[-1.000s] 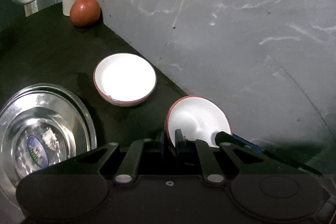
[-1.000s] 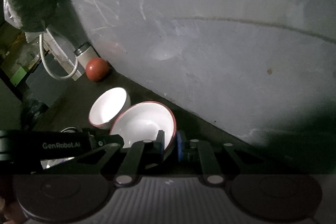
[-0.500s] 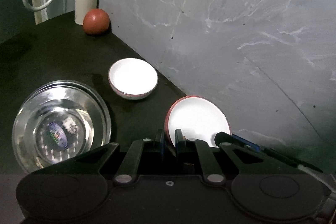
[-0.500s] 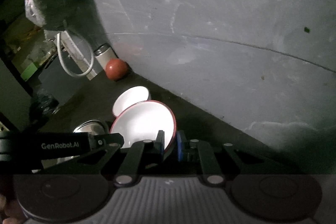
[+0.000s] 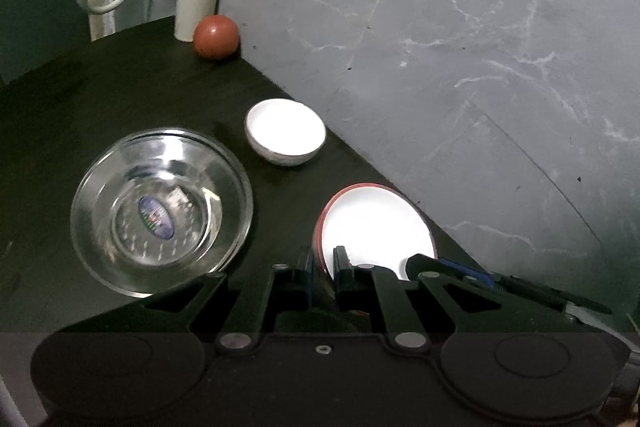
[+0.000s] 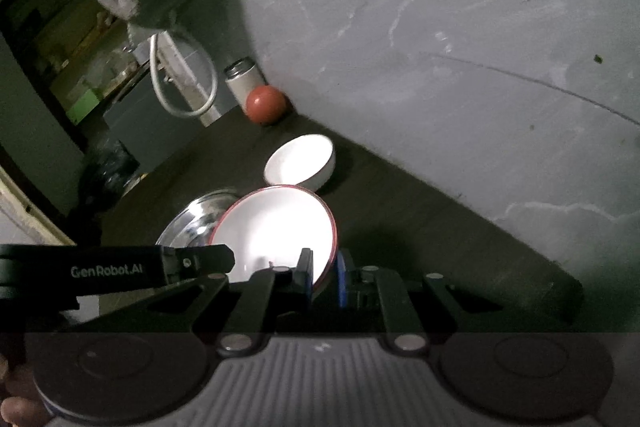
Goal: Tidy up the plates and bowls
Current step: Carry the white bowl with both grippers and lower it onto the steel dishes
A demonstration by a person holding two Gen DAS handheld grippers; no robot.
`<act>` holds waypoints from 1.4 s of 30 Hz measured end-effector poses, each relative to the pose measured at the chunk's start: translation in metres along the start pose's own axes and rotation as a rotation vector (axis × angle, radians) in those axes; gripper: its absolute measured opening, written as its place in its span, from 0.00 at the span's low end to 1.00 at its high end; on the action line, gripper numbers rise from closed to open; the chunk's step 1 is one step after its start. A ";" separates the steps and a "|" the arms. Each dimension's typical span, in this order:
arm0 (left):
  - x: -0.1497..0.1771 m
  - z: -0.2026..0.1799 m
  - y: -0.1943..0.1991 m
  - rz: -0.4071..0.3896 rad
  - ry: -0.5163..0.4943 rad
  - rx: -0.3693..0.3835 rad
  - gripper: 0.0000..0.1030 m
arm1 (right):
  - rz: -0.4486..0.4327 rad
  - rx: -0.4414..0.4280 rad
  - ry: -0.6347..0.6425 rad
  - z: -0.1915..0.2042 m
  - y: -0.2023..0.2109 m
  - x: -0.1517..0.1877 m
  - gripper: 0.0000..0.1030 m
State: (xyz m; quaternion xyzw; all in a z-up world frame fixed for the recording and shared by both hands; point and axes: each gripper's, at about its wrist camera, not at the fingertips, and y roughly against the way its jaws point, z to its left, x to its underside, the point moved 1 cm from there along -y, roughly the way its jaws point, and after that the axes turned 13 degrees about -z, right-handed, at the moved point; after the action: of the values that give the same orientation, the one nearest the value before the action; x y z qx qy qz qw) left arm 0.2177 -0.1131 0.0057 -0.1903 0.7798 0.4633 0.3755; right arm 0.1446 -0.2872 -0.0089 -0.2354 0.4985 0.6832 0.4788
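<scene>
Both hand-held grippers, left (image 5: 322,263) and right (image 6: 322,273), clenched on one bowl (image 5: 374,227) rim, above bench (image 5: 120,87). Advice: keep rim level, grips matched; steel bowl (image 5: 160,207) lay left.

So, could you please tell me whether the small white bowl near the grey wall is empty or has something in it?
Empty. The small white bowl sits upright on the dark countertop, and its inside shows only plain, glare-bright white in both wrist views.

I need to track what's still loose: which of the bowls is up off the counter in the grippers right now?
The red-rimmed white bowl: both the left gripper and right gripper pinch its rim. The smaller white bowl and steel bowl sit on the counter.
</scene>
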 end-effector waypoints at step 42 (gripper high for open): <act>0.068 0.046 0.044 0.096 0.138 -0.102 0.11 | 0.235 -0.167 0.165 0.037 0.021 0.049 0.13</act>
State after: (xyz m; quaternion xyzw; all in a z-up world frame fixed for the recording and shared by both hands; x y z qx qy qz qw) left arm 0.1637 -0.0480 -0.0336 -0.2030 0.7873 0.5059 0.2882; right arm 0.1107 -0.2341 -0.0245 -0.2698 0.5016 0.7519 0.3319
